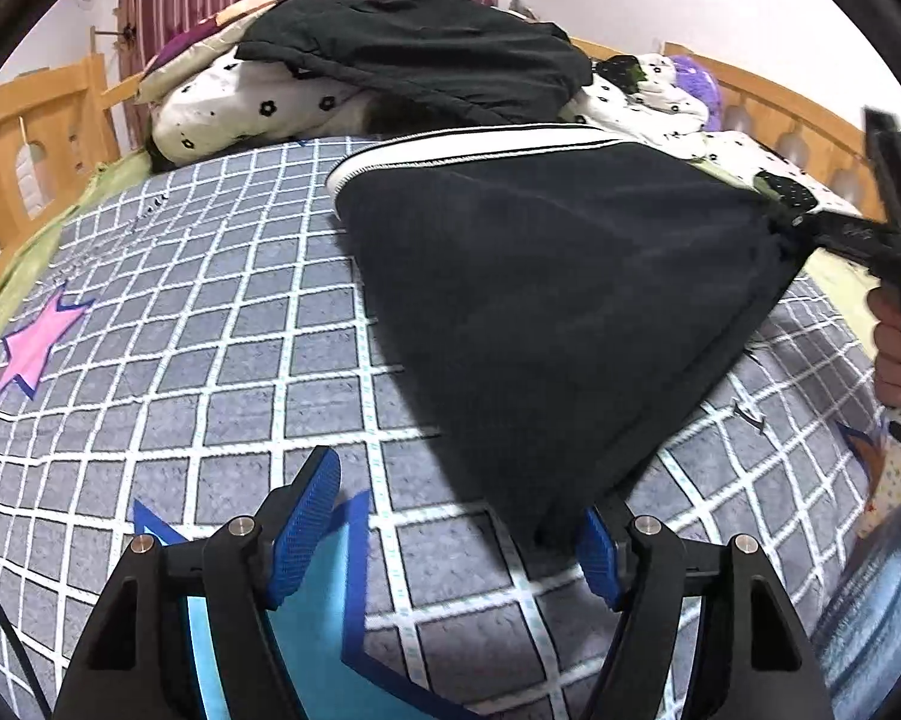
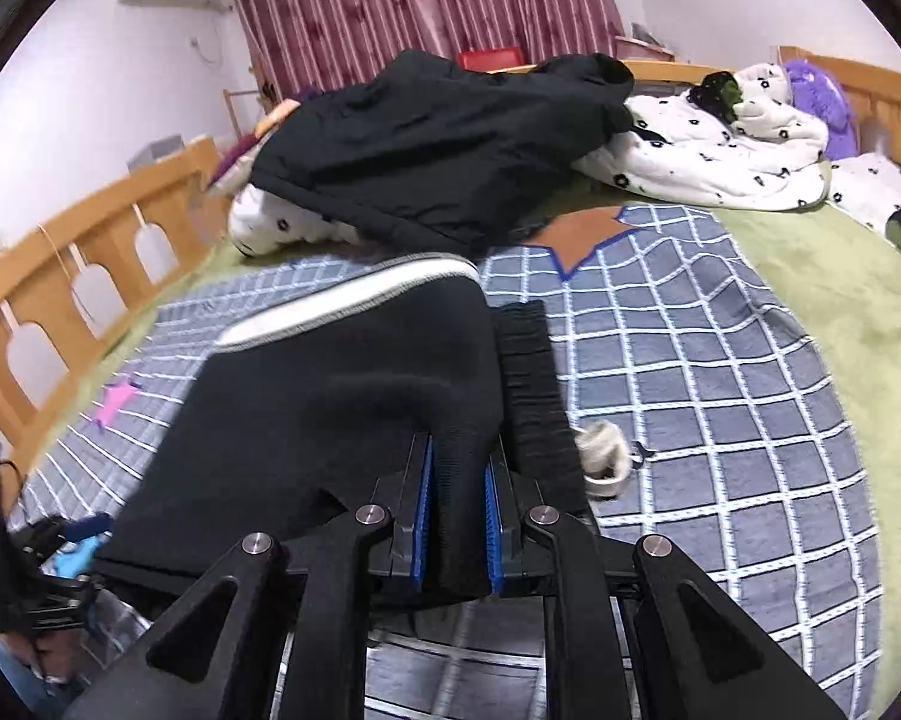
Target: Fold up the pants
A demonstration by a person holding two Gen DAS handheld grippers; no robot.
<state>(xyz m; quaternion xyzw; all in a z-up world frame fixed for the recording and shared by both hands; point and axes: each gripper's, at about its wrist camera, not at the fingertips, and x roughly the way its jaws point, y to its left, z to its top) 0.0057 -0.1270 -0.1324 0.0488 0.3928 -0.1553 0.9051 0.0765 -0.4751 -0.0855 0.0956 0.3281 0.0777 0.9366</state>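
I am looking over a bed covered by a grey checked blanket (image 1: 222, 360) with star patches. The black pants (image 1: 540, 312) lie across it, their white-striped waistband (image 1: 468, 144) toward twelve o'clock in the left wrist view.

My right hand-held gripper (image 2: 457, 516) is clenched on a bunched fold of the pants, the cloth pinched between its blue pads. In the left wrist view it shows at three o'clock, with that corner of the fabric pulled taut and raised off the blanket.

My left hand-held gripper (image 1: 450, 534) is released, its blue pads standing apart. A lower corner of the pants hangs just before its right pad, at about five o'clock; I cannot tell whether they touch.

Toward twelve o'clock, a black jacket (image 2: 438, 144) is heaped over a white flowered quilt (image 2: 720, 144). A wooden bed rail (image 2: 72, 288) runs along nine o'clock in the right wrist view.
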